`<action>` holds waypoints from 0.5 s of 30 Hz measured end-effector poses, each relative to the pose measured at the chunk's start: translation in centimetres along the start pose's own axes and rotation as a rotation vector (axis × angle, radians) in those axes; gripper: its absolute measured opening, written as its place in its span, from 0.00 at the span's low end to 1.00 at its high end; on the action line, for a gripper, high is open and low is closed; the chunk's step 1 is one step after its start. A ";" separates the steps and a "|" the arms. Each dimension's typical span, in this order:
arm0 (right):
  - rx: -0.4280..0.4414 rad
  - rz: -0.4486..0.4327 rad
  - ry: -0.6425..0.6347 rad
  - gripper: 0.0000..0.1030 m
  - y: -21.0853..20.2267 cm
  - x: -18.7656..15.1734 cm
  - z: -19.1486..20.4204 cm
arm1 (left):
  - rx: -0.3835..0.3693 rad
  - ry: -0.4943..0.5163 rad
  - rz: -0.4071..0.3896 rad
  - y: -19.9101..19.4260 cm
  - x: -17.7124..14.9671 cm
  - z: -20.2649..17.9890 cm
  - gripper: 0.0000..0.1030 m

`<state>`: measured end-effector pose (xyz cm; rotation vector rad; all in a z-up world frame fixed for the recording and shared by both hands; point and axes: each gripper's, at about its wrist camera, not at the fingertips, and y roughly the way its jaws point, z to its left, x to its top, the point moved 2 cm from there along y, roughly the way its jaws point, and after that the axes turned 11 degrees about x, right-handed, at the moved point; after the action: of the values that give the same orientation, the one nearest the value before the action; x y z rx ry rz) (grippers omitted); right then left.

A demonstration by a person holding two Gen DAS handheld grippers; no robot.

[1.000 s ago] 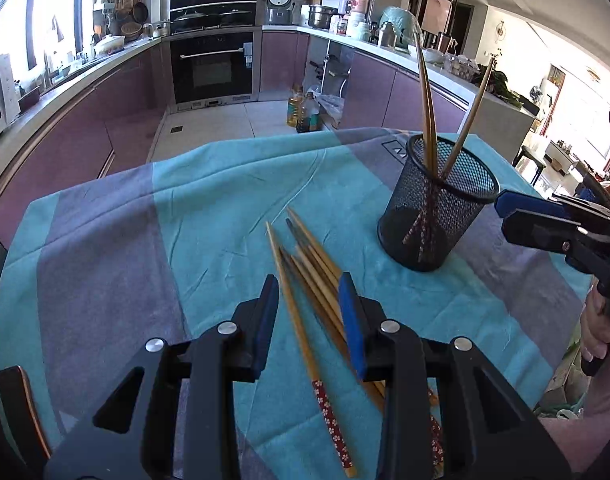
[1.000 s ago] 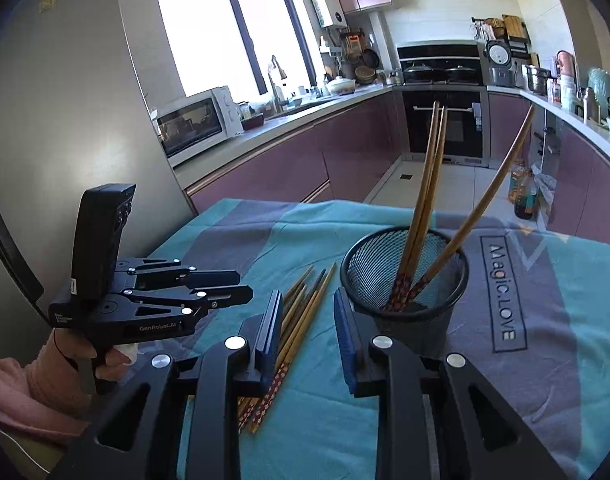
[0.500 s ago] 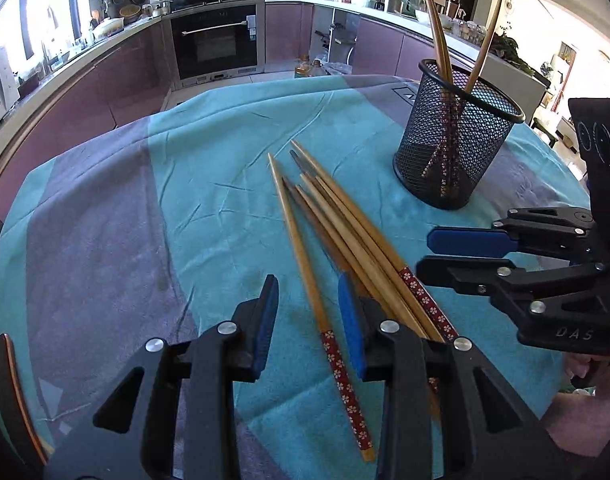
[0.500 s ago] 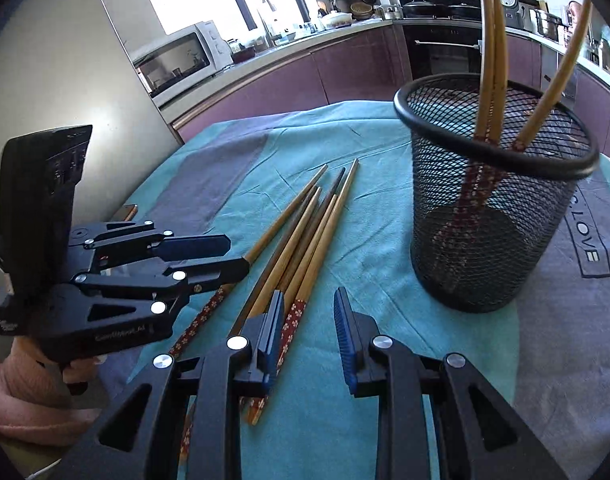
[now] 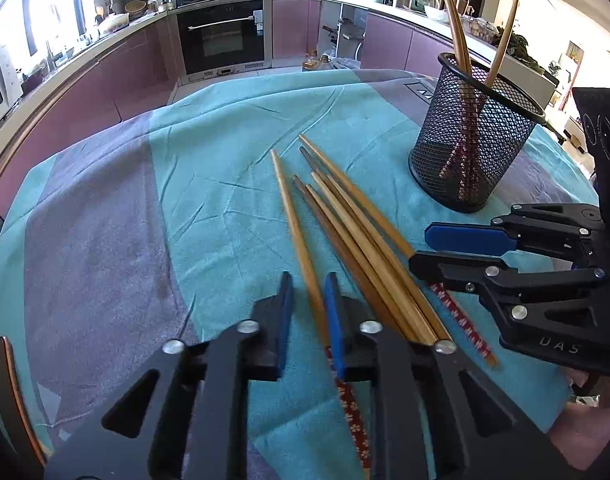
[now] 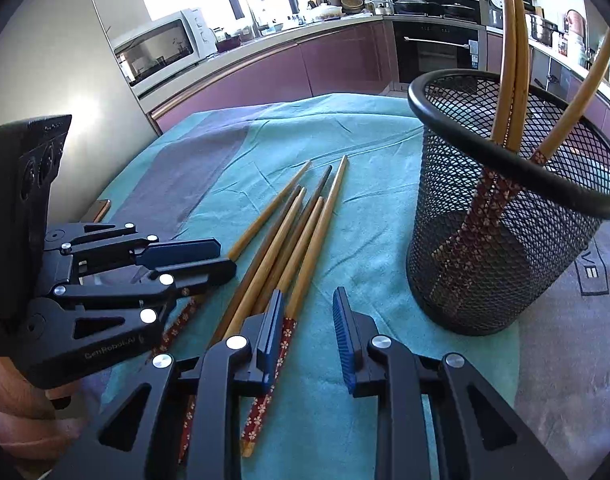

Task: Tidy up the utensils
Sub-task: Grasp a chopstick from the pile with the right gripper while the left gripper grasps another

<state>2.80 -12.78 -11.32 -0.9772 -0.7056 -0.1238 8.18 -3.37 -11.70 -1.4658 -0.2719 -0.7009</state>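
on the cloth (image 5: 225,208) at your left gripper's (image 5: 308,300) twelve o'clock, jaws just narrowed around one chopstick (image 5: 295,232); only the right view shows your right gripper (image 6: 308,320) still unclenched beside the pile.

Loose chopsticks (image 5: 337,216) clog the tablecloth's (image 5: 105,248) middle; mesh holder (image 5: 471,136) blocks the far right edge; left side's wide open.
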 end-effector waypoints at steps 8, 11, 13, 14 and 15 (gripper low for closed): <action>-0.040 0.004 -0.005 0.15 -0.3 0.0 -0.6 | -0.008 0.003 0.002 0.2 0.3 -0.1 0.10; -0.043 0.007 -0.015 0.16 0.3 0.7 -0.5 | 0.000 0.007 0.001 0.7 1.0 -0.1 0.13; -0.049 0.012 -0.025 0.16 0.9 1.2 -0.4 | 0.004 0.009 0.003 1.0 1.6 -0.2 0.14; -0.051 0.013 -0.027 0.16 1.0 1.3 -0.4 | 0.009 0.008 0.004 1.3 1.9 -0.2 0.14; -0.055 0.013 -0.031 0.16 1.2 1.5 -0.3 | 0.009 0.006 0.006 1.5 2.2 -0.1 0.14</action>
<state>4.59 -12.02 -11.43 -1.0378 -0.7273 -0.1179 10.74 -4.13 -11.65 -1.4550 -0.2656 -0.6984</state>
